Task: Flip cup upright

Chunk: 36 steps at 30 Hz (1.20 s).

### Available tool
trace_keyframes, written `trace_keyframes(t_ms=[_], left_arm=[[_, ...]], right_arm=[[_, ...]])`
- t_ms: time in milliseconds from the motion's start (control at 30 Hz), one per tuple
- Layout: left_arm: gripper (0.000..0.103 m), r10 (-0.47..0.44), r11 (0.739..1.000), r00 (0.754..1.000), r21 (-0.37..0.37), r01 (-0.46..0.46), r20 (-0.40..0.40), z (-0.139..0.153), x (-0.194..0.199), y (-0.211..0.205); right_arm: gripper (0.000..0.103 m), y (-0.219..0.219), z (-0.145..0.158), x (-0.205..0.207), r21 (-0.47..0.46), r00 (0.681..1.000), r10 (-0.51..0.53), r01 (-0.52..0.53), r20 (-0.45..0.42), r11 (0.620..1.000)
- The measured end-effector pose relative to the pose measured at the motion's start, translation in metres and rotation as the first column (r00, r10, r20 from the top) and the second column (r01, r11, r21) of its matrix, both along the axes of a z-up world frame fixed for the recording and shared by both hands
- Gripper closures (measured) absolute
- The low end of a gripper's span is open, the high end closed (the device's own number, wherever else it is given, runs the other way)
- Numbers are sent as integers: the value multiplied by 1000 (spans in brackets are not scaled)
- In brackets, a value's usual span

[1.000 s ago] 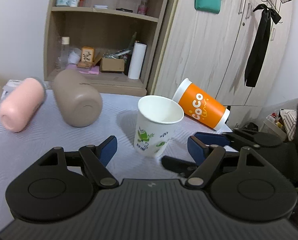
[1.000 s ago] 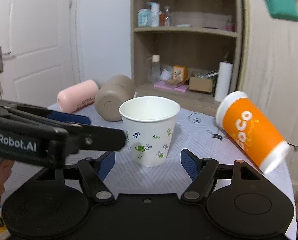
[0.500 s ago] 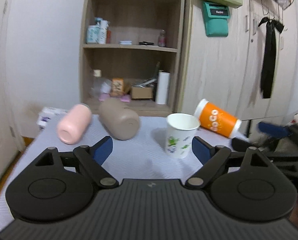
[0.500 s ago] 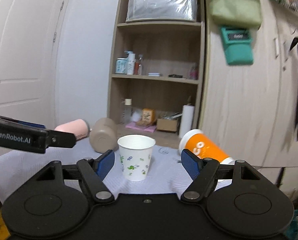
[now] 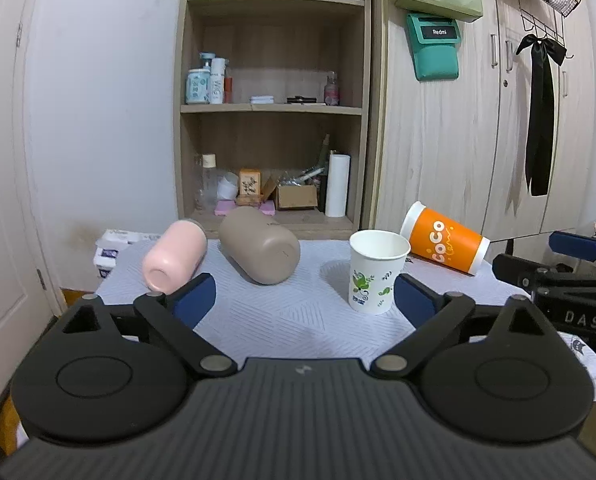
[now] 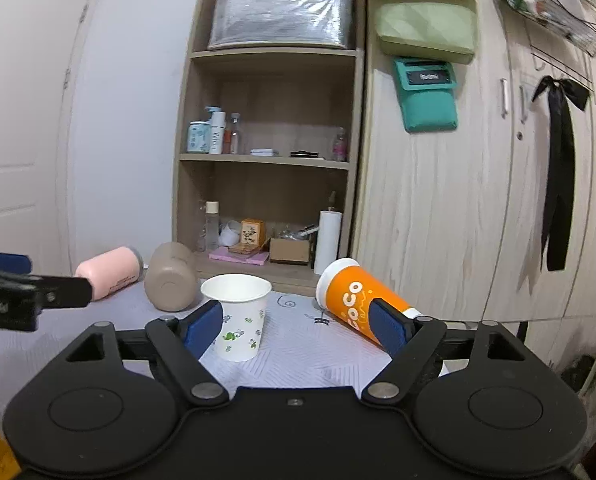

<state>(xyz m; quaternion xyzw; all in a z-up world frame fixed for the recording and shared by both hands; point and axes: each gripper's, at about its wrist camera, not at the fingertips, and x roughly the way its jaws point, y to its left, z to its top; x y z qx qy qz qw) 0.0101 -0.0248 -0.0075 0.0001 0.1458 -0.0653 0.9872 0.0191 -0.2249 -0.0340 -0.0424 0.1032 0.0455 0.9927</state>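
Note:
A white paper cup with green leaf print [image 5: 373,276] [image 6: 238,320] stands upright on the table, mouth up. My left gripper [image 5: 303,300] is open and empty, held back from the cup, which stands just inside its right finger. My right gripper [image 6: 296,326] is open and empty, also back from the cup, which stands by its left finger. An orange "CoCo" cup [image 5: 443,242] [image 6: 353,300] lies on its side to the right.
A pink tumbler [image 5: 174,256] and a tan tumbler [image 5: 260,250] lie on their sides at the table's left. The table has a pale patterned cloth [image 5: 298,316]. A wooden shelf unit [image 5: 274,120] and wardrobe [image 5: 477,140] stand behind.
Both grippers have pulled back and up from the white cup, which stays upright on the table. The cups now look smaller and farther away.

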Motion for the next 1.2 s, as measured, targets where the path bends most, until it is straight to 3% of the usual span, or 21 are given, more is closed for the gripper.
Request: trace_keyframes(t_ms=[267, 767, 1200], left_arm=[[0, 23, 1000, 1000, -7, -23, 8, 1, -3, 2], [0, 75, 997, 995, 11, -74, -69, -6, 6, 5], [0, 137, 989, 986, 72, -130, -94, -12, 9, 6]], right_arm=[[0, -3, 2, -6, 19, 1000, -21, 21, 4, 1000], [0, 2, 0, -8, 16, 999, -48, 48, -4, 999], [0, 7, -2, -6, -1, 998, -59, 59, -3, 998]])
